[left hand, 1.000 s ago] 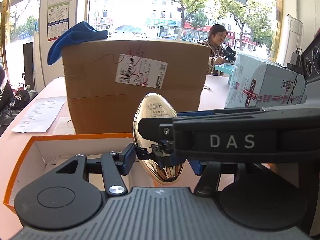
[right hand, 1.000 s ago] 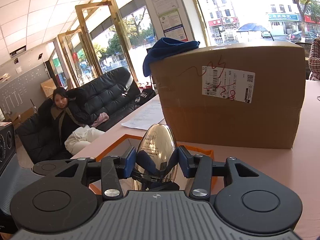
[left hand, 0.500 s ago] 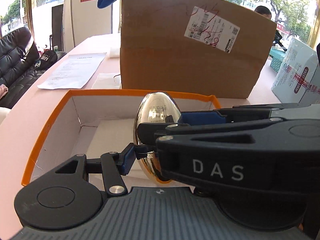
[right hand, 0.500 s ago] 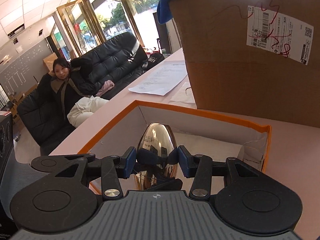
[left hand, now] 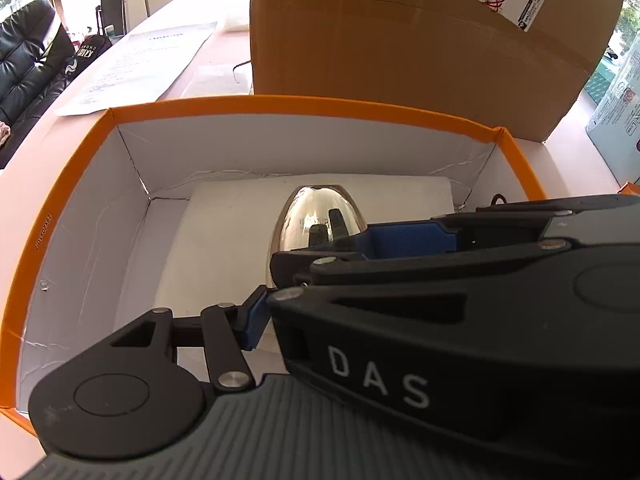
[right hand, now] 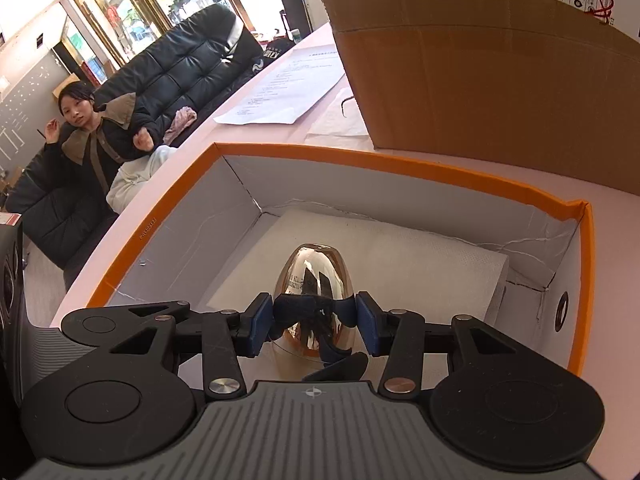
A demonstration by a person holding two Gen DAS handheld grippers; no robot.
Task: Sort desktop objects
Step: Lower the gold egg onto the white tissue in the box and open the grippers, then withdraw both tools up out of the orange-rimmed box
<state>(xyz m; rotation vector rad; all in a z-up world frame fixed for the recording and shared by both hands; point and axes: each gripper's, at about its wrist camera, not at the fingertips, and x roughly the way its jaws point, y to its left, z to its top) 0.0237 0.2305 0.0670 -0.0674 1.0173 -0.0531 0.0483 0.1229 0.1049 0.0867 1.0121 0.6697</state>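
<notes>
- The right gripper [right hand: 308, 322] is clamped on a shiny gold egg [right hand: 310, 280], its blue pads [right hand: 258, 322] pressed against the egg's two sides near its lower half.
- The left gripper [left hand: 308, 280] reaches in from the same side; only its left pad shows, close by the egg [left hand: 316, 216], and the right gripper's body hides the rest, so whether it is gripping cannot be told.
- Both grippers tilt downward into an open orange box [right hand: 360, 156] with white inner walls.
- The egg stands upright, point up, over the white pad [right hand: 420, 268] on the box floor, about midway between the side walls.
- Just beyond the box's far edge stands a big cardboard carton [left hand: 420, 40] on the pink counter [left hand: 568, 160].
- A sheet of paper [right hand: 288, 88] lies at the counter's far left edge.
</notes>
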